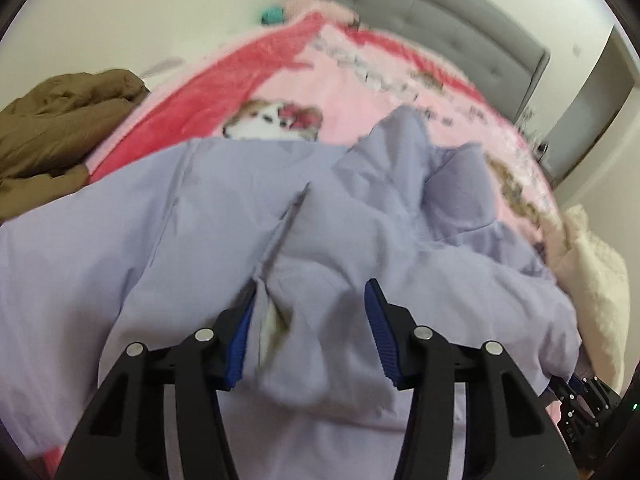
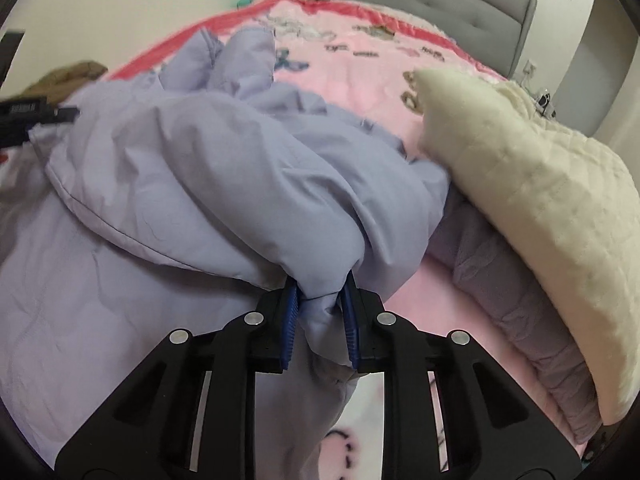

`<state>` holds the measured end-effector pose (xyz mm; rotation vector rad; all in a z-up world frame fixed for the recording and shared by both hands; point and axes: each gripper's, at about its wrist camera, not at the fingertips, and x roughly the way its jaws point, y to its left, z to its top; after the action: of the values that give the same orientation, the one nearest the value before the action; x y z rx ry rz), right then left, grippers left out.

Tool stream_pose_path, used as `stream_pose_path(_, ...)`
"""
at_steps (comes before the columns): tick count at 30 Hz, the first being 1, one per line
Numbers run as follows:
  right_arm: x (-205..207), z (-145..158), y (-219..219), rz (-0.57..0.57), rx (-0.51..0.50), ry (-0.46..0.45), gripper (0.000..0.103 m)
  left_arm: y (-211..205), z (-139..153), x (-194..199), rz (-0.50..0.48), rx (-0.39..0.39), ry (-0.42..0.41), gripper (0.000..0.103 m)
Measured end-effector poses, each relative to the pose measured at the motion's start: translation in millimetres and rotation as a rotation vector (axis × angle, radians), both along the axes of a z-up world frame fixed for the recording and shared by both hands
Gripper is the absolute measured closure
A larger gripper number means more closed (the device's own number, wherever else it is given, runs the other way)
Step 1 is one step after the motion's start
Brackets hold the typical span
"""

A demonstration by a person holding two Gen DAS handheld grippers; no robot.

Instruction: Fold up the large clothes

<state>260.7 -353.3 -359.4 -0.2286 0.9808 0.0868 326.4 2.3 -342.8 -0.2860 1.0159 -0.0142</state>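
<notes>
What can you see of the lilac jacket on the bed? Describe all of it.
The jacket is large, pale lilac, of smooth, slightly puffy fabric with stitched seams. It lies crumpled and spread across the pink blanket, one part bunched up towards the headboard. A dark zip line runs down its front, with a pale lining showing at the opening. The right tool pinches a gathered fold of it. The left tool straddles the zip edge, its pads not pressing. On its right, it meets a cream blanket.

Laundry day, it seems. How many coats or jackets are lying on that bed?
3: lilac jacket in front, brown coat at the left edge, cream coat on the right. More may be hidden.
</notes>
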Motion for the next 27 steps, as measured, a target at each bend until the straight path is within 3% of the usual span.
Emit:
stream_pose_path(2, -0.8, -18.1, 0.1, -0.006, -0.006, 0.038, 0.081, 4.6, -12.9, 6.6, -0.016, -0.013, 0.053, 0.052)
stream_pose_path(5, -7.2, -37.7, 5.8, -0.023, -0.018, 0.058, 0.077, 4.7, -22.8, -1.6, -0.062, 0.007, 0.049, 0.050)
stream_pose_path(11, -24.0, -19.9, 2.7, -0.058, 0.061, -0.007, 0.060, 0.4, -20.8, -19.5, -0.104, 0.091, 0.044, 0.025)
stream_pose_path(13, -33.6, -6.9, 0.3, -0.065, 0.083, -0.046, 0.055, 0.2, -16.5, -25.7, -0.106, 0.088, 0.060, 0.010)
stream_pose_path(15, -41.0, 5.2, -4.1, -0.071, 0.119, -0.093, 0.047, -1.6, -9.1, -37.0, -0.114, 0.075, 0.054, 0.010)
stream_pose_path(18, -38.6, 8.8, -7.5, -0.087, 0.170, -0.105, 0.047, -9.6, -2.6, -46.9, -0.139, 0.070, 0.055, 0.010)
stream_pose_path(23, -19.8, -22.3, -6.7, -0.125, 0.188, 0.000, 0.053, -21.0, -10.7, -46.6, -0.150, 0.091, 0.078, 0.010)
stream_pose_path(27, -8.8, -35.9, 5.8, -0.129, 0.127, 0.034, 0.050, -23.7, -20.7, -42.2, -0.163, 0.094, 0.104, 0.010)
